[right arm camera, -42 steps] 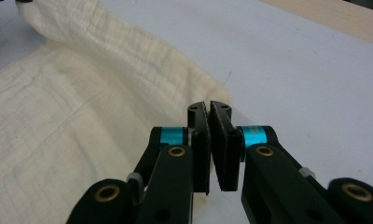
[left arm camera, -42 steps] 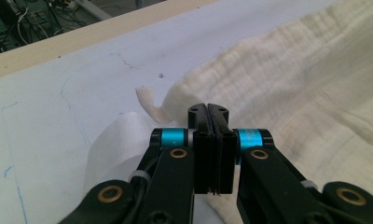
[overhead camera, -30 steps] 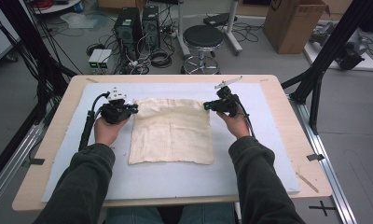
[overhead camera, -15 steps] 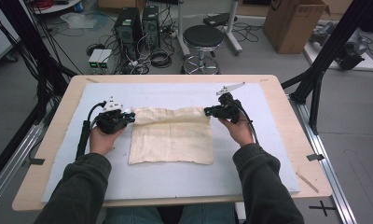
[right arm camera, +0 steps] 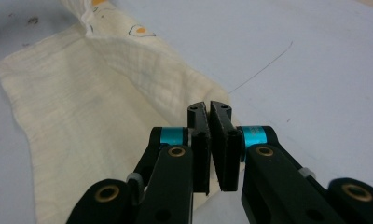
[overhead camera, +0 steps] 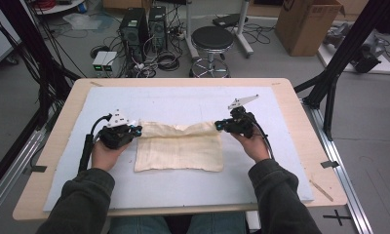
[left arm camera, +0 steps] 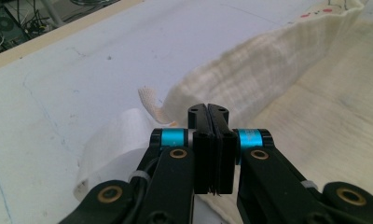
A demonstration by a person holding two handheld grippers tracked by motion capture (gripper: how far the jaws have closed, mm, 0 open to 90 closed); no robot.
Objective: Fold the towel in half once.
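Note:
A cream cloth [overhead camera: 178,152] lies on the pale blue mat [overhead camera: 183,100], its far edge lifted and drawn back over the rest. My left gripper [overhead camera: 137,129] is shut on the far left corner, and in the left gripper view the jaws [left arm camera: 208,110] are pressed together with the cloth [left arm camera: 268,60] bunched around them. My right gripper [overhead camera: 218,126] is shut on the far right corner. In the right gripper view its jaws [right arm camera: 209,108] meet at the cloth's edge [right arm camera: 105,93], where small egg prints show on the raised underside.
The mat covers most of a wooden table [overhead camera: 300,107]. A thin wooden stick [overhead camera: 322,191] lies near the right front corner. Beyond the table stand a black stool [overhead camera: 212,39], computer towers [overhead camera: 144,24] with cables, and a cardboard box [overhead camera: 307,24]. Black frame legs [overhead camera: 334,73] flank the table.
Both grippers have moved back toward the person, pulling the cloth's far edge with them. The flat cloth now has a raised fold along its far side.

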